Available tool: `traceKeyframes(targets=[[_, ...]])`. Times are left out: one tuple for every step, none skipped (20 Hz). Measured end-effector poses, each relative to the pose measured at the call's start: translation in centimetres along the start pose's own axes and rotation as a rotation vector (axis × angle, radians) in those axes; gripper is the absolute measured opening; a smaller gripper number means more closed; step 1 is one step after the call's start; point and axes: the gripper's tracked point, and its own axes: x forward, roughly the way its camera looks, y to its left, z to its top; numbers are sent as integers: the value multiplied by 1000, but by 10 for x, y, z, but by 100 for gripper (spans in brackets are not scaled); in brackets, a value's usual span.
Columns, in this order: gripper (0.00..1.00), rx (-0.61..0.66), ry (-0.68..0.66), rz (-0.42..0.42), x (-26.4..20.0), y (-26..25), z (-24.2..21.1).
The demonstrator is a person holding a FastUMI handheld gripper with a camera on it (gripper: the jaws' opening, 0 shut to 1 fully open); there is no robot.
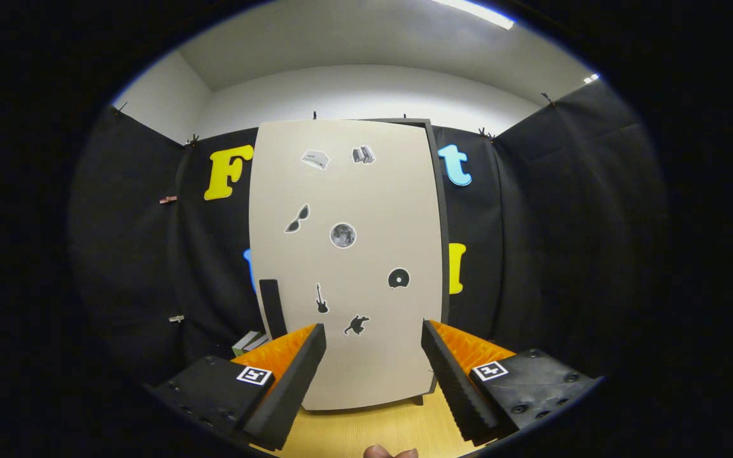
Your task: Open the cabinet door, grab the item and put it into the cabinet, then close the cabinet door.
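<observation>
Gripper view: the two-finger gripper [373,334] holds its jaws spread wide apart with nothing between them. Each finger has a black ribbed pad [296,381] on its inner face, an orange ridged body behind it and a black base block carrying a small square black-and-white marker [255,375].

Just ahead of the fingers, and framed in the gap between them, stands the tall beige cabinet door [347,261], a flat panel with rounded corners. It looks shut or very nearly so, with the dark frame of the cabinet [438,216] showing as a thin strip along its right edge and top right corner. Small black and grey stickers are scattered across the door: a round moon-like disc [343,235] near the middle, a pair of sunglasses, a guitar, a record and a few others. A slim black upright handle [272,308] sits at the door's lower left edge, just beyond the left finger's tip.

Low beside that handle, partly hidden behind the left finger, lies a small stack of flat book-like items [249,342], pale with a green edge. The cabinet rests on a light wooden tabletop [373,429]. A fingertip of the person [389,452] peeks in below the jaws.
</observation>
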Motion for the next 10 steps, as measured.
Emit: traceKeyframes(targets=[[98, 1, 1, 11, 0, 6, -3], [98, -5, 0, 20, 0, 8, -4], [98, -17, -3, 28, 1, 10, -6], [98, -24, -2, 32, -1, 11, -6], [98, -20, -2, 39, -2, 12, -7], [98, -10, -7, 41, -4, 12, -5], [98, -5, -14, 44, -5, 10, -2], [98, -6, -24, 46, -4, 9, 1], [98, -10, -29, 50, -2, 8, 2], [98, -17, -33, 54, -2, 8, 4]])
